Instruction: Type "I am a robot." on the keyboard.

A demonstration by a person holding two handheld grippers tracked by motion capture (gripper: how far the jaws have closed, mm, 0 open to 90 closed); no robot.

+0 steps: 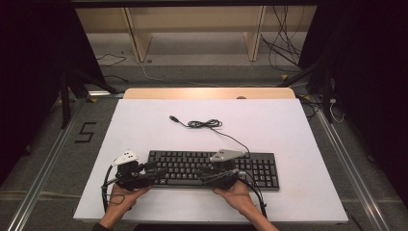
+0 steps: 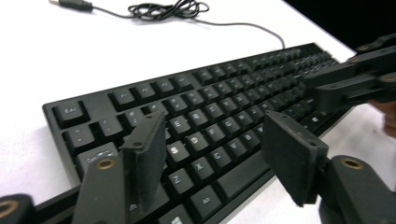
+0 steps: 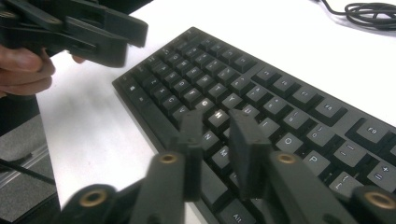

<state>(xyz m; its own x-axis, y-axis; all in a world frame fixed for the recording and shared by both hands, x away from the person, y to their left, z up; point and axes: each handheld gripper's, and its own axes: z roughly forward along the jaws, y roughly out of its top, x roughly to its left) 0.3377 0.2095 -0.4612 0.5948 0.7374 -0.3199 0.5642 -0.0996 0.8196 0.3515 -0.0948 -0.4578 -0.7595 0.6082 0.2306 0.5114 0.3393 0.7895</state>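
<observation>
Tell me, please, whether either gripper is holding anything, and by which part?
Nothing is held: the left gripper and right gripper hover over the keyboard, jaws apart.

The keyboard (image 1: 211, 168) lies flat on the desk (image 1: 144, 125), toward the near edge and slightly right of the desk's middle, its long side running along that edge. Behind the keyboard, farther from the person, its cable (image 1: 207, 124) lies on the desk in a loose coil, one strand running back to the keyboard's far right part, the plug end lying left of the coil. The left hand-held gripper (image 1: 161, 172) sits over the keyboard's near left part, the right hand-held gripper (image 1: 202, 174) over its near middle, right of the left one.
</observation>
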